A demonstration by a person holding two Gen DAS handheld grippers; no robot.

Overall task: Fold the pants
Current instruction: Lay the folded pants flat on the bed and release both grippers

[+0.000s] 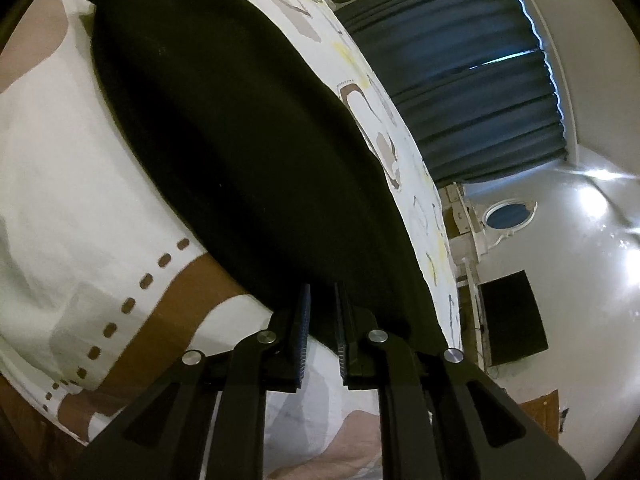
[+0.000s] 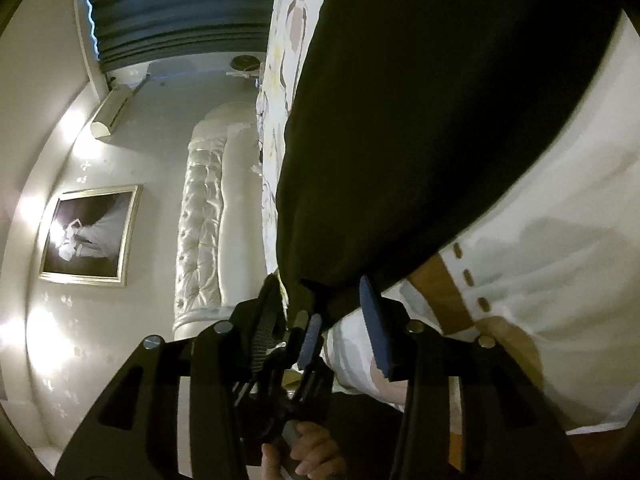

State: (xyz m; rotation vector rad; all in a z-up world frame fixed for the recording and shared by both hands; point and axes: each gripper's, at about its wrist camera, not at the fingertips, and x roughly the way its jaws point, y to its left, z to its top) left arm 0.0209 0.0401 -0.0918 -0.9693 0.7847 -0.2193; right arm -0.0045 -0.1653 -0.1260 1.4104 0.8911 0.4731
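A big bed with a white sheet (image 1: 60, 168) fills most of both views. It has brown shapes and dots on it. Black pants (image 1: 240, 132) lie flat on the sheet in a long dark strip. Dark blue curtains (image 1: 460, 80) hang behind the bed. A framed picture (image 2: 90, 234) hangs on the wall. The left gripper (image 1: 321, 320) has its fingers a little apart at the near end of the pants. The right gripper (image 2: 342, 320) has its fingers spread at a corner of the pants, not pinching.

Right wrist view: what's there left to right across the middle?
Framed picture → tufted headboard → black pants → white patterned bedspread.
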